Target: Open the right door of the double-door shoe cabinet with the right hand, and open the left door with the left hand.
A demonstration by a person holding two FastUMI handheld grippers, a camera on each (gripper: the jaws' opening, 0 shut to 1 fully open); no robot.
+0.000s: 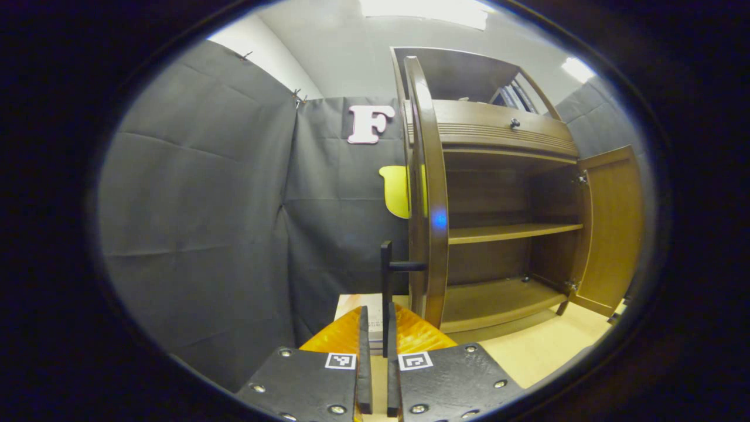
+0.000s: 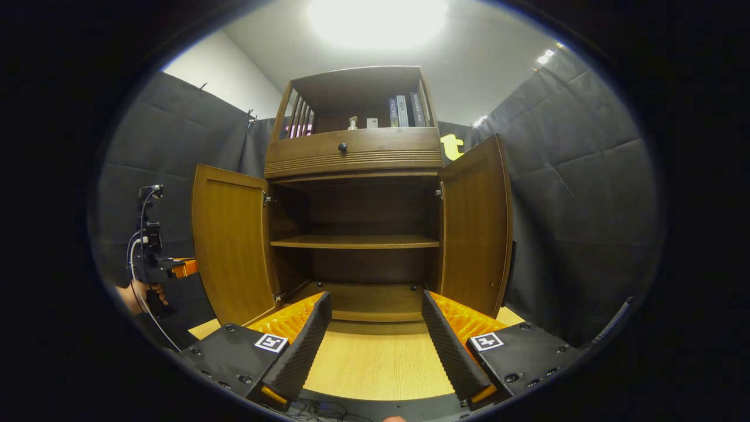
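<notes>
Both doors stand open: left door (image 2: 231, 246), right door (image 2: 477, 225). The left gripper (image 1: 375, 346) looks pinched on the left door's black handle (image 1: 387, 281); yanking could strain hinges. The right gripper (image 2: 375, 346) gapes wide, empty.

The brown wooden shoe cabinet (image 2: 351, 152) stands upright on the pale floor with both lower doors swung wide. Its left door (image 2: 231, 246) and right door (image 2: 476, 225) angle outward, baring a middle shelf (image 2: 354, 241) and bottom board. The left door's black bar handle (image 1: 387, 281) sits between closed fingers.
</notes>
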